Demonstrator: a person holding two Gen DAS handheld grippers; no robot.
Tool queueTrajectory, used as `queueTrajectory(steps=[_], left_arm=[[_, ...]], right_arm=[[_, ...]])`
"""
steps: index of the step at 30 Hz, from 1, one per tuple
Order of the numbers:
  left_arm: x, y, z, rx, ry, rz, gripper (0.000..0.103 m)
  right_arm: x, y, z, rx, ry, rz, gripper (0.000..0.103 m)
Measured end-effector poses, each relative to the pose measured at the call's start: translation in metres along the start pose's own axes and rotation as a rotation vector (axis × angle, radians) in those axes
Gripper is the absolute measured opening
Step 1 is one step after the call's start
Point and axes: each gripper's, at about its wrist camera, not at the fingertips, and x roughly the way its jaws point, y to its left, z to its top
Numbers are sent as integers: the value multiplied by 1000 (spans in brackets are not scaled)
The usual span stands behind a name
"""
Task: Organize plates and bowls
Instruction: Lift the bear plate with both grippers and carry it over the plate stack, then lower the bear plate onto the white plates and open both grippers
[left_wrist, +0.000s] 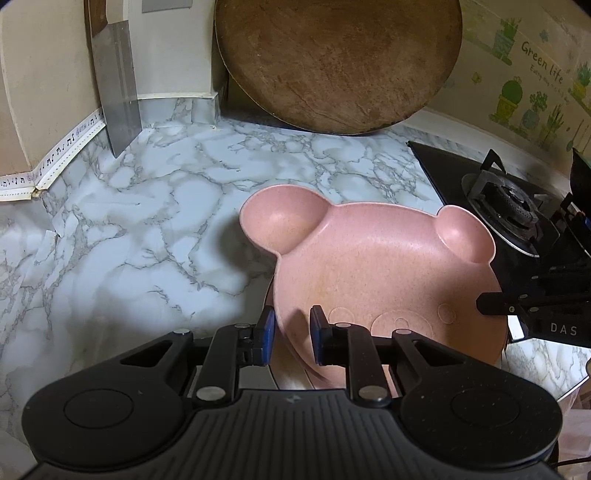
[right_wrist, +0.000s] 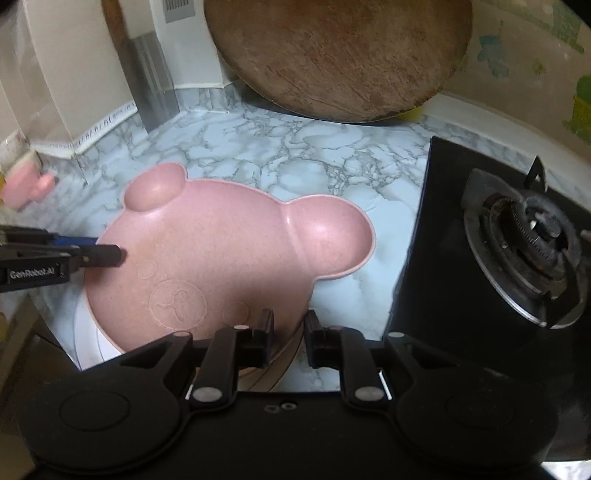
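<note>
A pink bear-shaped plate (left_wrist: 369, 266) (right_wrist: 221, 251) with two ear hollows hangs tilted just above the marble counter. My left gripper (left_wrist: 291, 328) is shut on its rim near the embossed face, blue pads on either side. My right gripper (right_wrist: 289, 332) is shut on the opposite rim. Each gripper shows in the other's view: the right gripper (left_wrist: 484, 304) at the plate's right edge, the left gripper (right_wrist: 118, 254) at its left edge. Under the plate lie a white plate (right_wrist: 86, 339) and a brownish see-through bowl (right_wrist: 284, 365), both mostly hidden.
A large round wooden board (left_wrist: 340, 62) leans on the back wall. A cleaver (left_wrist: 116, 92) leans at the left wall. A black gas stove (right_wrist: 517, 243) sits to the right. A small pink item (right_wrist: 24, 184) stands at far left.
</note>
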Motion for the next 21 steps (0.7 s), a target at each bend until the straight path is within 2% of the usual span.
queueTrajectory(steps=[6,14,19,21], left_arm=[[-1,0,1,18,8,15,19],[-5,2,-1,23,20,-13,20],[-11,2,-5,35,20,-29,20],[-15,4,-5,33,17,-40,21]], right_arm=[[0,1,1,-7,19,-22,16],[-12,2,-1,-4,8,-33,19],[-27,7,0,11,-29,-18,24],[-33,11,0,11,-47,-11,35]])
